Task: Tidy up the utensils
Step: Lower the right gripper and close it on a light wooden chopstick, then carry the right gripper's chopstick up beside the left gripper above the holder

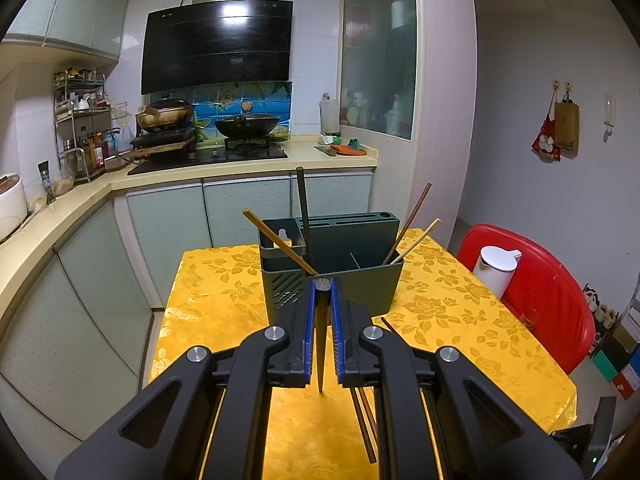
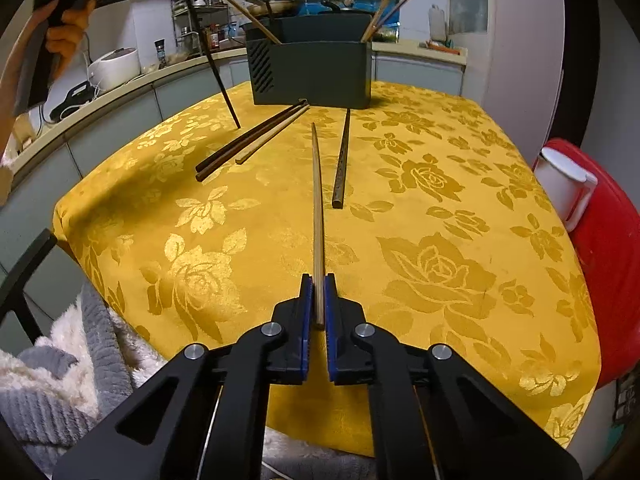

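Observation:
A dark green utensil holder (image 1: pixel 352 280) (image 2: pixel 312 72) stands at the far end of the yellow table and holds several chopsticks. My left gripper (image 1: pixel 323 286) is shut on a dark chopstick (image 1: pixel 321 344), hanging tip down above the table in front of the holder; it also shows in the right wrist view (image 2: pixel 216 68). My right gripper (image 2: pixel 318 280) is shut on a light wooden chopstick (image 2: pixel 318 200) that points toward the holder, low over the cloth. Three chopsticks (image 2: pixel 248 140) lie left of it and one dark chopstick (image 2: pixel 342 156) lies right.
The yellow floral tablecloth (image 2: pixel 440 240) covers the table. A white jug (image 2: pixel 568 184) sits on a red chair (image 2: pixel 612 264) at the right edge. Kitchen counter (image 1: pixel 80 200) and stove stand behind. A grey and white blanket (image 2: pixel 60 360) lies at the near left.

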`<state>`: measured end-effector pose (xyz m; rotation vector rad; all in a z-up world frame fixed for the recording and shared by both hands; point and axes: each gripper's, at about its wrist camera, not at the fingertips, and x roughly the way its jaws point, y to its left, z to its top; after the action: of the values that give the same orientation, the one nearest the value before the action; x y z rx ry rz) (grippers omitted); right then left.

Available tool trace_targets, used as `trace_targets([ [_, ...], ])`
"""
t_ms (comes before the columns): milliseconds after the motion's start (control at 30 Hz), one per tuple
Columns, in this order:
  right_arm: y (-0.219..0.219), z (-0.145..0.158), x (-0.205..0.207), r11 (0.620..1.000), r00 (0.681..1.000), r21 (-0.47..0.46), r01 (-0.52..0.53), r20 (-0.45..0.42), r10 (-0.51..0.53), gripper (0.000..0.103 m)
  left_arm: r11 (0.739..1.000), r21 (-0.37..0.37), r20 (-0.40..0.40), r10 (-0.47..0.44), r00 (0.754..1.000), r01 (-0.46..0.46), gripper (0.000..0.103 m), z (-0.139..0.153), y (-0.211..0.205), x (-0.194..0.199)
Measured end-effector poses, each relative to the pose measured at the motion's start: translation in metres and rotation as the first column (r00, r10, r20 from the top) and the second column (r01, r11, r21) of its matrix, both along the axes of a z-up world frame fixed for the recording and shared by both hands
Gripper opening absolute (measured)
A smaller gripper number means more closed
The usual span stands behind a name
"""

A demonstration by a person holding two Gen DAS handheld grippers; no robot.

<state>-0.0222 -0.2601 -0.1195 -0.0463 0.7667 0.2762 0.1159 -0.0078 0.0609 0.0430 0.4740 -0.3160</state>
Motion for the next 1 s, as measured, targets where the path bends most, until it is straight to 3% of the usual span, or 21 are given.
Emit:
trace_targets([
  [100,-0.008,0.014,0.005,0.999,1.0,0.038,0.011,0.015,-0.012,0.007,1.0,0.006,-0.001,0.0,1.0,0.0,0.007,0.0,0.0,0.002],
  [433,-0.014,0.12,0.032,0.994,0.977,0.106,-0.029,0.212,0.006,0.007,1.0,0.0,-0.003,0.002,1.0,-0.002,0.007,0.0,0.001,0.001],
  [600,-0.007,0.159,0.057,0.991,0.957,0.123,-0.06,0.29,0.022,0.007,1.0,0.002,0.001,-0.001,1.0,0.001,0.007,0.0,-0.001,0.003],
  [1000,0.027,0.19,0.122,0.986,0.938,0.129,-0.102,0.342,0.052,0.007,1.0,0.016,-0.009,-0.006,1.0,0.006,0.007,0.004,-0.01,0.017],
])
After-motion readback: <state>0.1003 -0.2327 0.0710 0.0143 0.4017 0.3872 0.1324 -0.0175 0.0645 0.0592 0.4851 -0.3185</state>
